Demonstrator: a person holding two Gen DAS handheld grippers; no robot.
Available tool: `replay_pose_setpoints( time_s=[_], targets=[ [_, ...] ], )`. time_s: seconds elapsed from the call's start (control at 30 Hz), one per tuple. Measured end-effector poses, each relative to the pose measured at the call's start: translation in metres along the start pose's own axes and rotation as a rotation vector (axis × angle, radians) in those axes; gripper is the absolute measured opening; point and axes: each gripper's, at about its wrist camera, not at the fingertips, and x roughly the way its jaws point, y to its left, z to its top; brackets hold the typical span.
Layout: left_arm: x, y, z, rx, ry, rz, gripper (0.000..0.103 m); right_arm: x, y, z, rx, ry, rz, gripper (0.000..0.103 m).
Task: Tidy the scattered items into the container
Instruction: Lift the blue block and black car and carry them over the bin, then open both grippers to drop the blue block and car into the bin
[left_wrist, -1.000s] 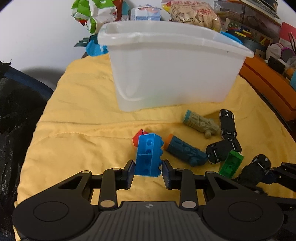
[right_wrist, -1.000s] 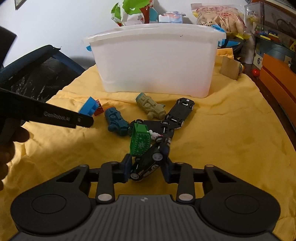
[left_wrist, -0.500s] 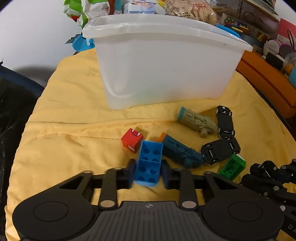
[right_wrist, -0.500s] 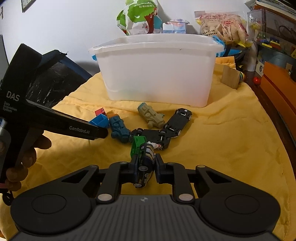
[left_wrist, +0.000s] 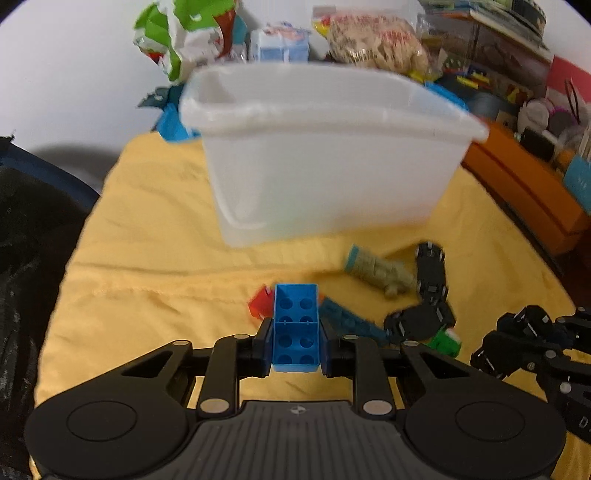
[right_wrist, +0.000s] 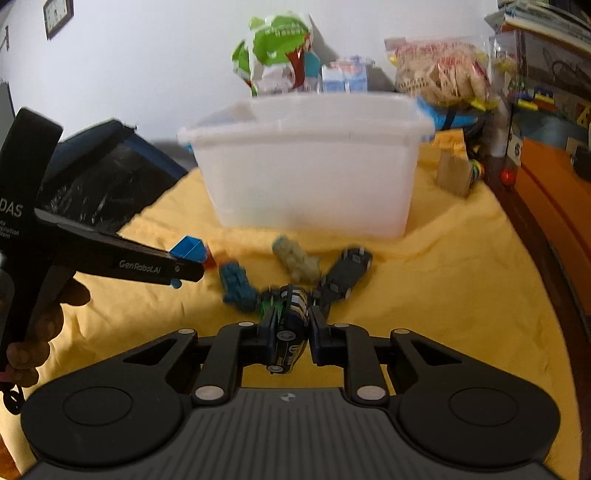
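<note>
Left wrist view
- Left gripper (left_wrist: 295, 341): we see its fingers closed on the blue brick (left_wrist: 296, 326), one on each long side wall, the hollow underside up.
- Blue brick, handling: we judge it light, stiff and hollow; the smooth walls can slip, so the hold on the flat sides seems right to us.
- Container (left_wrist: 328, 162): white tub, far behind the brick, on the yellow cloth (left_wrist: 147, 266).
- Left on the cloth: red block (left_wrist: 260, 304) just behind the brick, blue toy vehicle (left_wrist: 347, 321) to its right, beige toy vehicle (left_wrist: 378, 271) and black cars (left_wrist: 430, 266) farther right.

Right wrist view
- Right gripper (right_wrist: 290, 332): we see its fingers narrow, holding the dark toy car (right_wrist: 290, 328) by its sides.
- Dark toy car, handling: we judge it small, hard and light; its wheels may roll, so the body sides are the place to hold.
- Green piece (right_wrist: 271, 306): close at the left finger; we cannot tell if it is also held.
- Container (right_wrist: 310, 184): far, well apart from the car.
</note>
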Motion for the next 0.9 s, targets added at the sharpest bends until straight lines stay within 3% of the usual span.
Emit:
replay_pose_setpoints(
  time_s=[0.27, 0.5, 0.7, 0.9],
  targets=[
    [-0.057, 0.007, 0.055, -0.027, -0.130, -0.003, 0.027, -0.025, -0.001, 0.059, 0.003, -0.115, 0.010, 0.020],
    [-0.057, 0.001, 0.122, -0.004, -0.209, 0.019, 0.027, -0.010, -0.010, 0.126, -0.025, -0.192, -0.008, 0.020],
    [-0.023, 0.008, 0.153, -0.012, -0.179, 0.051, 0.027, 0.033, -0.024, 0.157, -0.023, -0.179, -0.054, 0.020],
    [-0.001, 0.024, 0.148, -0.059, -0.122, 0.076, 0.030, 0.064, -0.035, 0.158, 0.004, -0.096, -0.071, 0.020]
  ],
)
